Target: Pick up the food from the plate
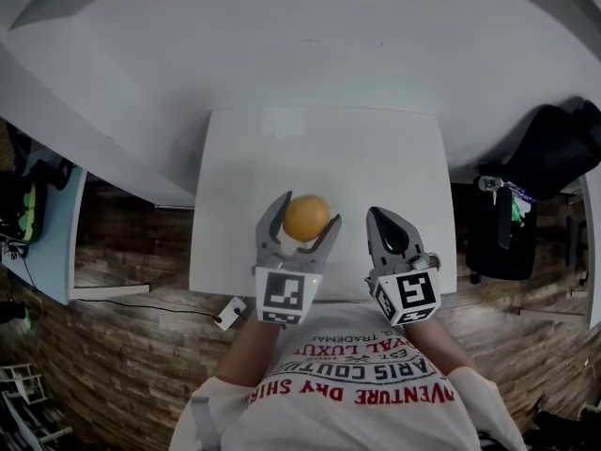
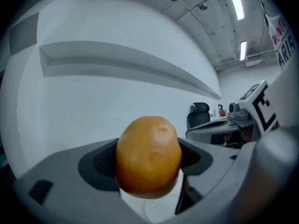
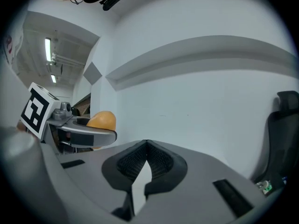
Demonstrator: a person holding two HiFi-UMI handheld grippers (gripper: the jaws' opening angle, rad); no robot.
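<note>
An orange-brown, rounded piece of food [image 1: 306, 218] is clamped between the jaws of my left gripper [image 1: 307, 212], lifted over the white table [image 1: 244, 158]. In the left gripper view the food [image 2: 148, 158] fills the gap of the left gripper [image 2: 148, 169], and a pale curved rim [image 2: 159, 212], perhaps the plate, shows under it. My right gripper [image 1: 383, 216] hovers just to the right, shut with nothing in it. In the right gripper view the right gripper [image 3: 145, 146] has its pads meeting, and the food [image 3: 102, 120] sits at the left.
A black office chair [image 1: 554, 148] and a dark bag [image 1: 502, 238] stand right of the table. A pale blue desk [image 1: 47, 242] is at the left. A small white box [image 1: 230, 313] lies on the wooden floor. The white wall ledge [image 2: 131, 66] runs behind.
</note>
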